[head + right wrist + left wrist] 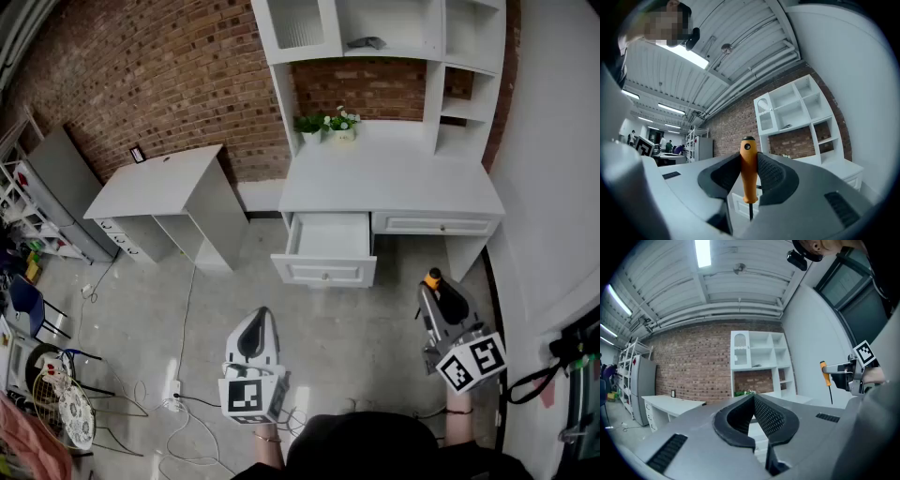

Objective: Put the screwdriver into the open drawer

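Orange-handled screwdriver [749, 171] stands upright, clamped in my right tongs [749, 158]; my left tongs [753, 399] are closed on nothing. Farther ahead, the drawer [323, 272] under the desk [384, 178] gapes open, well apart, so carrying over and dropping in remain.

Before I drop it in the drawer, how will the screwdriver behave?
The screwdriver has a round orange handle, so it will probably roll in the drawer. It looks stiff, not floppy. The right gripper pinches only the handle, so it could swivel.
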The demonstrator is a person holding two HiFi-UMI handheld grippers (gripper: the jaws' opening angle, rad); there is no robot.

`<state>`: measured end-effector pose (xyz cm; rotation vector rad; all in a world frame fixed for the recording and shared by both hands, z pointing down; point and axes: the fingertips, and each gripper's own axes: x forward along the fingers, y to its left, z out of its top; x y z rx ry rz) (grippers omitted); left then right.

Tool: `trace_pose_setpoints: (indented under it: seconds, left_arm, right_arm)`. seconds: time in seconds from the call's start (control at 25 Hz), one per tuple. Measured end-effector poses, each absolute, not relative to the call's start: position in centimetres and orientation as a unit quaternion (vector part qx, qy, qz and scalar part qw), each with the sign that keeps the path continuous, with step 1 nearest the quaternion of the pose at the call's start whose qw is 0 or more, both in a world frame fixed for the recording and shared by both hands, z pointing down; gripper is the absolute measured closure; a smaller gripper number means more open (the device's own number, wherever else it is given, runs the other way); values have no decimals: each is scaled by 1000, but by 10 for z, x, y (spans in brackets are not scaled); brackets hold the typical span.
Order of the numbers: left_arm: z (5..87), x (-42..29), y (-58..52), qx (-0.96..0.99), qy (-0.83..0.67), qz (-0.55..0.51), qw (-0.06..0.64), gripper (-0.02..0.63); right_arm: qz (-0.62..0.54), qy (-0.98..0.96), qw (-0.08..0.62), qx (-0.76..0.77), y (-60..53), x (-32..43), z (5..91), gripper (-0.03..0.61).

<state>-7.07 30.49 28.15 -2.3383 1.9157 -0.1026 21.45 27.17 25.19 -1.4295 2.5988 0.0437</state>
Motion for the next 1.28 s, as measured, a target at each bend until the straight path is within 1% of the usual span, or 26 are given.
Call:
trace_pose_setpoints:
  seconds: [0.44, 1.0, 1.28]
  left_arm:
    - [283, -55, 305, -778, 624, -40, 60, 604]
    - [298, -17, 288, -777, 626, -50, 42, 604]
    - [309, -27, 271, -761, 645, -62, 27, 604]
  right_arm:
    - [13, 873, 87, -480, 274, 225, 255, 463]
    - [8, 884, 84, -459, 248, 239, 264, 463]
    - [-8, 891, 86, -445, 222, 232, 271, 463]
